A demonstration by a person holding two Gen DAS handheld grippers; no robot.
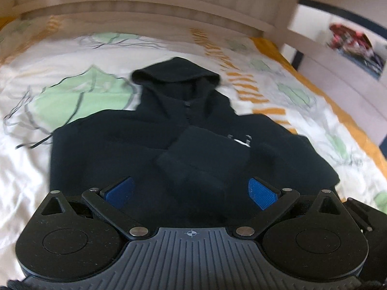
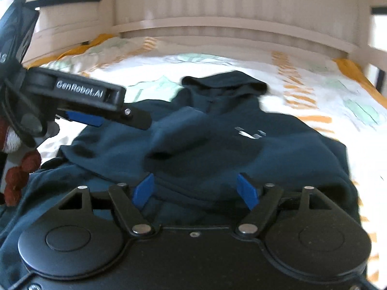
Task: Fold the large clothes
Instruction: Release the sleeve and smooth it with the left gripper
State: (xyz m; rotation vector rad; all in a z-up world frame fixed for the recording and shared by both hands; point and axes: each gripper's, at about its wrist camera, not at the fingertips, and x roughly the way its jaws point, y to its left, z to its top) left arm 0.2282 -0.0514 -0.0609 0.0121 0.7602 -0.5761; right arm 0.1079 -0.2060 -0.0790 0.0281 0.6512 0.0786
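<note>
Left wrist view: a dark navy hoodie (image 1: pixel 183 140) lies flat on the bed (image 1: pixel 72 111), hood toward the headboard (image 1: pixel 145 7), one sleeve folded diagonally across the chest beside a small white logo (image 1: pixel 239 140). The left gripper (image 1: pixel 191 191) hangs over its lower part, jaws wide apart, nothing between the blue pads.

Right wrist view: the hoodie (image 2: pixel 241 154) looks bluer, its hem bunched. The right gripper (image 2: pixel 197 191) stands open above the cloth, with the left gripper (image 2: pixel 116 118) at the garment's left edge.

The dark hooded sweatshirt (image 1: pixel 193 140) lies on the leaf-printed bed cover (image 1: pixel 72 91), hood toward the pale wooden headboard (image 1: pixel 145 7) at the far edge, one sleeve cuff folded across its chest.
</note>
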